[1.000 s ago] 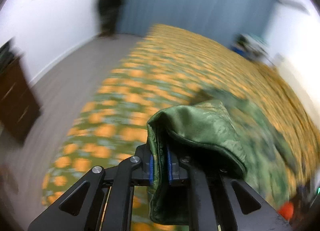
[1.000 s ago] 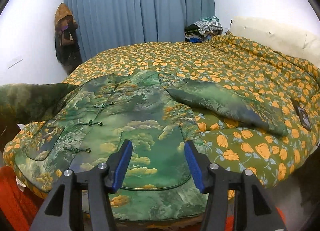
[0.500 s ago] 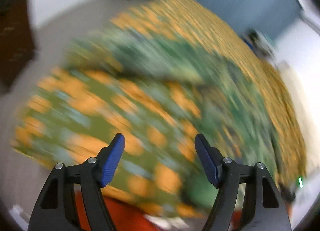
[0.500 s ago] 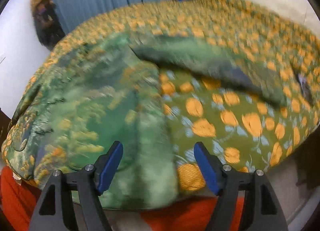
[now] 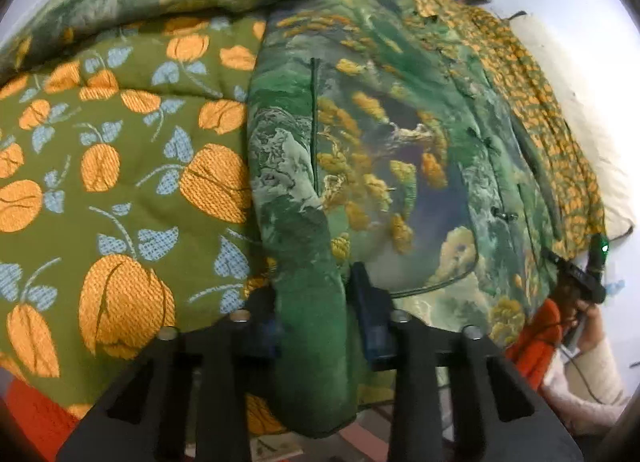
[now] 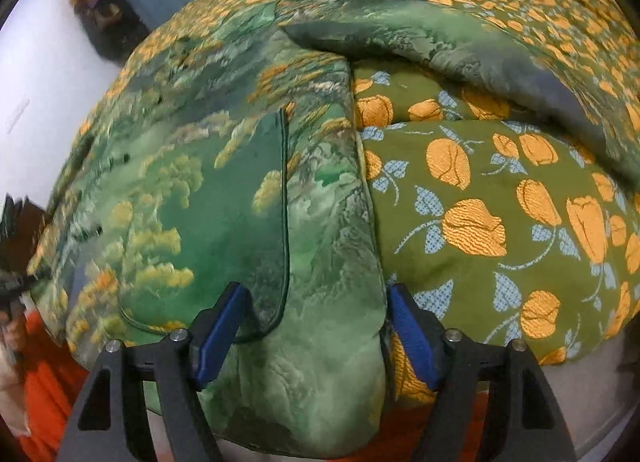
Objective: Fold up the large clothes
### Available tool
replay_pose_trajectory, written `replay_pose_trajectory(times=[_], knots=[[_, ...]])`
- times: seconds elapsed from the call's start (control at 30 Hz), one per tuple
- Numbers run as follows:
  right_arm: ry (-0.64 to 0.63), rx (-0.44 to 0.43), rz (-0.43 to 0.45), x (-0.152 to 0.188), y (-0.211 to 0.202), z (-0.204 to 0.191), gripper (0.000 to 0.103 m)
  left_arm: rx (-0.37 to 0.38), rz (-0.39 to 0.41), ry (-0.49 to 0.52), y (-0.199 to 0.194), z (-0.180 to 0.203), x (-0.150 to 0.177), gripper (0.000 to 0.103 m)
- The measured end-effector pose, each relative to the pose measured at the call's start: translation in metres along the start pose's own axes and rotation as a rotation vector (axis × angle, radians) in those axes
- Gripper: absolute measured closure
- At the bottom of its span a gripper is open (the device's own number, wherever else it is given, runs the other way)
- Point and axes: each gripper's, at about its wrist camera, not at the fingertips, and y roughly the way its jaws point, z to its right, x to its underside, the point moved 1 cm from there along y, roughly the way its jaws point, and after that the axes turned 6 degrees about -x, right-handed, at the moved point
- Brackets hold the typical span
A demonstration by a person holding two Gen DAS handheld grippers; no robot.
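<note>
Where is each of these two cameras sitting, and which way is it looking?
Left wrist: on the left gripper, aimed down at the jacket hem's left corner between its fingers; the person's other hand shows at right.
Right wrist: on the right gripper, aimed down at the hem's right corner.
Shared: jacket and bedspread.

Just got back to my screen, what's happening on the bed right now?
A person is folding a green padded jacket laid on the orange-flowered quilt. Both grippers have just been closing on its near hem: the left gripper pinches one bottom corner, and the right gripper brackets the other, its pads against the fabric. Both sleeves lie stretched out sideways.
</note>
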Motion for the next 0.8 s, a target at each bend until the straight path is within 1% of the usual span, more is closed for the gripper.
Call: replay_pose_trajectory(times=[0.03,0.07,0.1,0.17,0.27,0.3,0.33,0.37,0.4,0.47,0.5,0.53,0.57,0.63,0.7,0.77,0.8], knots=[[-0.02,0.006,0.005,0.0,-0.003,-0.005,0.07,-0.002,0.006,0.01,-0.002,0.004,0.002,0.084],[-0.047,0.023,0.01,0.0,-0.005,-0.011,0.073,-0.008,0.013,0.017,-0.003,0.008,0.004,0.084],[-0.075,0.041,0.013,0.0,-0.007,-0.017,0.08,-0.015,0.02,0.026,-0.006,0.012,0.007,0.085],[-0.128,0.08,0.015,0.001,-0.011,-0.028,0.082,-0.022,0.017,0.039,-0.01,0.017,0.015,0.085],[-0.137,0.091,0.012,0.004,-0.015,-0.032,0.082,-0.029,0.009,0.044,-0.014,0.008,0.024,0.084],[-0.138,0.099,0.013,0.006,-0.015,-0.032,0.082,-0.037,0.012,0.049,-0.018,0.002,0.028,0.079],[-0.142,0.107,0.019,0.007,-0.013,-0.032,0.082,-0.056,0.022,0.052,-0.017,0.003,0.028,0.072],[-0.146,0.115,0.031,0.008,-0.011,-0.031,0.081,-0.076,0.038,0.05,-0.016,0.003,0.024,0.068],[-0.145,0.129,0.04,0.007,-0.01,-0.031,0.076,-0.088,0.052,0.046,-0.019,0.003,0.022,0.062],[-0.13,0.174,0.066,0.005,-0.012,-0.032,0.063,-0.106,0.104,0.042,-0.032,0.007,0.019,0.057],[-0.128,0.191,0.093,0.005,-0.015,-0.034,0.049,-0.115,0.129,0.043,-0.038,0.007,0.017,0.053],[-0.131,0.207,0.133,0.004,-0.022,-0.037,0.043,-0.127,0.156,0.046,-0.046,0.01,0.017,0.045],[-0.134,0.216,0.161,0.005,-0.028,-0.04,0.043,-0.135,0.194,0.053,-0.057,0.015,0.015,0.041],[-0.143,0.233,0.214,0.006,-0.041,-0.049,0.042,-0.152,0.271,0.068,-0.076,0.019,0.015,0.025],[-0.155,0.238,0.268,0.007,-0.053,-0.057,0.042,-0.181,0.36,0.085,-0.097,0.023,0.015,0.015],[-0.168,0.237,0.318,0.01,-0.064,-0.07,0.039,-0.203,0.46,0.092,-0.115,0.033,0.014,0.009],[-0.177,0.226,0.345,0.01,-0.068,-0.079,0.037,-0.21,0.498,0.091,-0.124,0.032,0.016,0.005]])
